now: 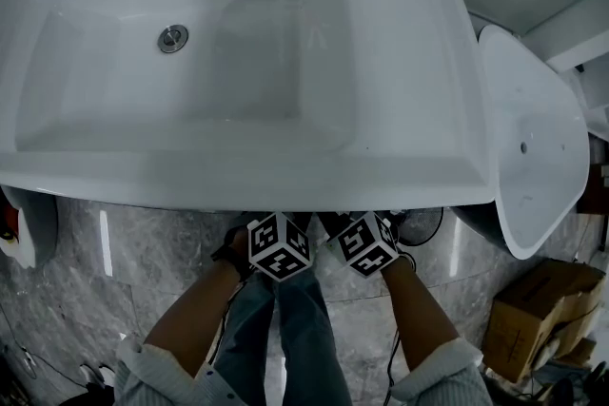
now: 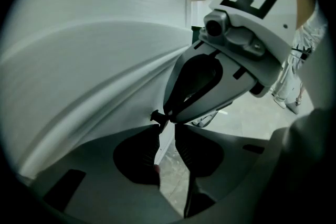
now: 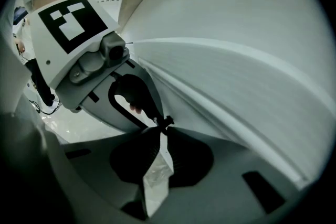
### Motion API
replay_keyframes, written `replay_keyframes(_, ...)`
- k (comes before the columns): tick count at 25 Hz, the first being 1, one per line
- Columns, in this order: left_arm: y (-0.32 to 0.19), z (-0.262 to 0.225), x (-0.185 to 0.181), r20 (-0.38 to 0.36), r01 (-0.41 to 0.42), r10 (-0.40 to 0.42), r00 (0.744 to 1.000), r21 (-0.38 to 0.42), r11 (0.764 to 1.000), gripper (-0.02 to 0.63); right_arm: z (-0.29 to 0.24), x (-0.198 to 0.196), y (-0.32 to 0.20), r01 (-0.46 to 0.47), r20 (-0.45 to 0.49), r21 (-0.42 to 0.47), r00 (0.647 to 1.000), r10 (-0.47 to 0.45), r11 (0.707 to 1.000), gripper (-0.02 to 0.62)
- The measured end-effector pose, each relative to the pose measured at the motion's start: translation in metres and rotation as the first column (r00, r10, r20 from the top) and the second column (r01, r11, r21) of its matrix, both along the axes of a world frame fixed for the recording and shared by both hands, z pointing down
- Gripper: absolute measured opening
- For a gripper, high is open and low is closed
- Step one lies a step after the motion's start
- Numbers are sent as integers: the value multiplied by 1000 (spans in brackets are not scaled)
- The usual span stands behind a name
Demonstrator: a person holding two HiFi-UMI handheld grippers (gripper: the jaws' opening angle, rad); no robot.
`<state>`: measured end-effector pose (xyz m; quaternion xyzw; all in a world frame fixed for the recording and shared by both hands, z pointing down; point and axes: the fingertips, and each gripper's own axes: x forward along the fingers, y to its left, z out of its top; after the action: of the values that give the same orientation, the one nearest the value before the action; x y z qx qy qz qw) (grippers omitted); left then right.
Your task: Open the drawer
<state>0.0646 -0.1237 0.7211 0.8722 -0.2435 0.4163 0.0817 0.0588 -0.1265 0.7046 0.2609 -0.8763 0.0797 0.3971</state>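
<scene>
White basin (image 1: 285,176) above curved drawer (image 2: 105,71), grey marbled floor (image 1: 162,252) (cardboard box (image 1: 538,309) beside)

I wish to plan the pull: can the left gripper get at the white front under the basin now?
Probably yes. The left gripper is right at the white front, its jaws apart and holding nothing. The right gripper crowds it tip to tip, which may hinder a grip.
</scene>
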Motion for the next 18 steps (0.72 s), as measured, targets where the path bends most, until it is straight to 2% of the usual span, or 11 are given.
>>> replay_keyframes(6, 1, -3, 0, 5, -13, 13, 1000, -10, 1000, 95, 1, -1, 1, -46, 66, -98, 996, 52, 994, 35)
replay_keyframes(18, 4, -6, -2, -4, 8, -8, 1000, -17, 1000, 95, -2, -2, 4, -73, 63, -135, 995, 82, 988, 37)
